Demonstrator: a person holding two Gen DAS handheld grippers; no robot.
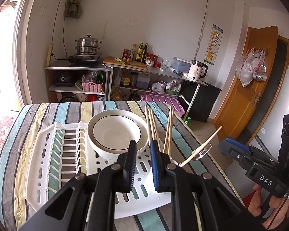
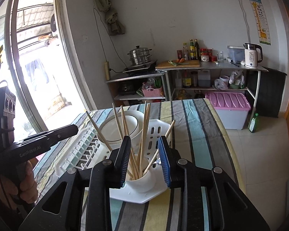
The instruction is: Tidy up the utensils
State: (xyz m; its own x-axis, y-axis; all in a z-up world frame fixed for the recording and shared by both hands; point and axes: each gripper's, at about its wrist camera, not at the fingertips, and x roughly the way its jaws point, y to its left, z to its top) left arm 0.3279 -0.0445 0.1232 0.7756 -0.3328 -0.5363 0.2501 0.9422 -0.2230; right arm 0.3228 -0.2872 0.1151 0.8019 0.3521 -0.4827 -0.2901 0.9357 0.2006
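Pale wooden chopsticks (image 2: 142,134) and a metal fork (image 1: 199,152) already stand in the white cup (image 2: 142,181); both tongs (image 1: 142,165) (image 2: 144,163) gape empty, little seemingly left.

Chopsticks (image 2: 142,134) splay over cup (image 2: 142,181) mouth; bowl (image 1: 117,132) crowds left; right side open.

A drying rack (image 1: 48,165) lies on the counter (image 1: 13,154). Stacked bowls (image 1: 116,132) sit in the rack's far middle. At the rack's near right corner stands a cup (image 2: 142,181) holding chopsticks (image 2: 143,134) and a fork (image 1: 200,153). Slotted ribs (image 1: 67,152) fill the rack's left part. A storage box (image 2: 229,107) sits on the floor beyond the counter's far right.
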